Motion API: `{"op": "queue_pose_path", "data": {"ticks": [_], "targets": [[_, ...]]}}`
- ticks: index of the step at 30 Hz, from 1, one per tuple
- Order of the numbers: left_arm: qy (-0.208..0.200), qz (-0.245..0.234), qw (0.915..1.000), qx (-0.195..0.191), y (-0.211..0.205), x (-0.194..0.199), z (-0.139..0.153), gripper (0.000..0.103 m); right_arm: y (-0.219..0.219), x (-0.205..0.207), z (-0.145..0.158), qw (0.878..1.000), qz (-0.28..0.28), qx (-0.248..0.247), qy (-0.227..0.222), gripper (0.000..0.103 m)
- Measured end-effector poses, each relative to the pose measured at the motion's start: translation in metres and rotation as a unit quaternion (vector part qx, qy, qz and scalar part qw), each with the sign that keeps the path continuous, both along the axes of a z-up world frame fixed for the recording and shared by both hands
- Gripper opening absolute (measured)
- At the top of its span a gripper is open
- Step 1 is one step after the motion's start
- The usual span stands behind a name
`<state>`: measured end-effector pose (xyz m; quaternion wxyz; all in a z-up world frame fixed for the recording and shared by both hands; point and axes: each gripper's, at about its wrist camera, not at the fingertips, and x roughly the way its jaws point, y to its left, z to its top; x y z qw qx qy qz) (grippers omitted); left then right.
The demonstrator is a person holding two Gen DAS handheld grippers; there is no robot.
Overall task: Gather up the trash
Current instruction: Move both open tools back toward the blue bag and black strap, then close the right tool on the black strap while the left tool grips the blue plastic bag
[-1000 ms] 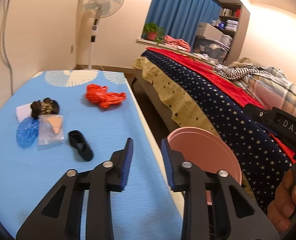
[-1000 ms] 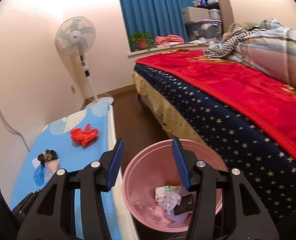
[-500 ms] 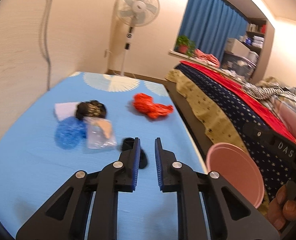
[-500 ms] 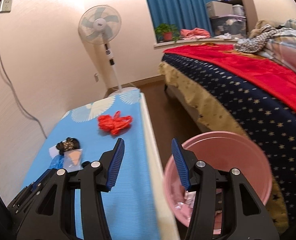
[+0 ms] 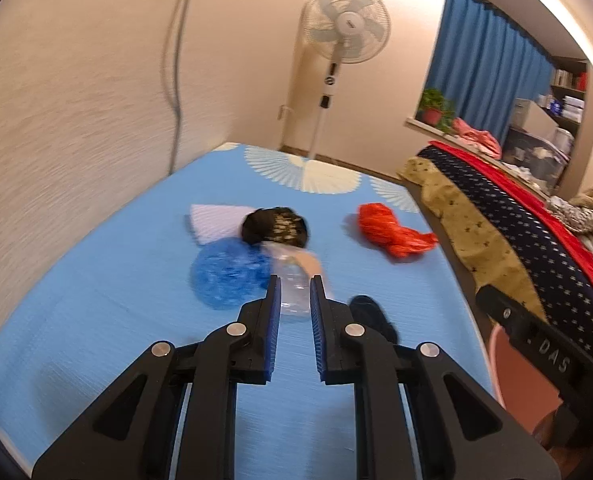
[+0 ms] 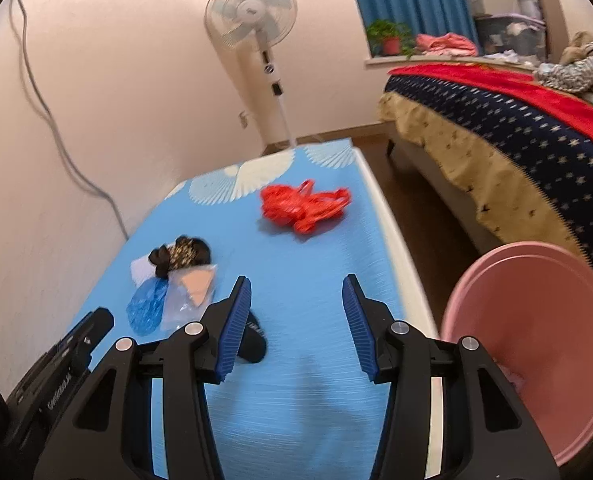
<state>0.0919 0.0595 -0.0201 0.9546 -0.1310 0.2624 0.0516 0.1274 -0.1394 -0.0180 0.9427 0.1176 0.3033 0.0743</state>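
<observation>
1. six bits of trash lay on the worktop (image 5: 108, 312): a red plastic bag (image 5: 390, 232), a white paper piece (image 5: 214, 222), a black crumpled wrapper (image 5: 276, 228), a blue crinkled bag (image 5: 226, 276), a clear pouch (image 5: 296, 280) and a small black item (image 6: 252, 340).
2. one round pink bucket (image 6: 536, 320) stood on the floor beside the worktop, by the bed (image 6: 496, 128).
3. the left tool (image 5: 295, 290) had just been closing, its blue ribbed pads apart by a narrow gap, empty, over the clear pouch.
4. the right tool (image 6: 296, 292) stood half open, empty.
5. one standing fan (image 5: 346, 28) stood beyond.
</observation>
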Motion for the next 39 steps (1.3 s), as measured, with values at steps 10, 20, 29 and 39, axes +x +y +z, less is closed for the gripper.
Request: {"op": "queue_pose_path", "data": {"ticks": [10,20,29,39], "targets": [[0.02,0.048,0.9986,0.004,0.026,0.021,-0.013,0.015,0.036,0.021,-0.025,0.998,0.052,-0.005,0.03,0.049],[0.05,0.082,0.9952,-0.017,0.05,0.048,-0.024,0.015,0.052,0.041,-0.049,0.993,0.076,-0.019,0.086,0.051],[0.075,0.087,0.9924,-0.043,0.061,0.067,-0.036,0.037,0.054,0.049,-0.056,0.99,0.073,-0.03,0.113,0.05],[0.103,0.073,0.9904,-0.055,0.06,0.077,-0.045,0.039,0.055,0.051,-0.059,0.989,0.078,-0.029,0.122,0.032]]}}
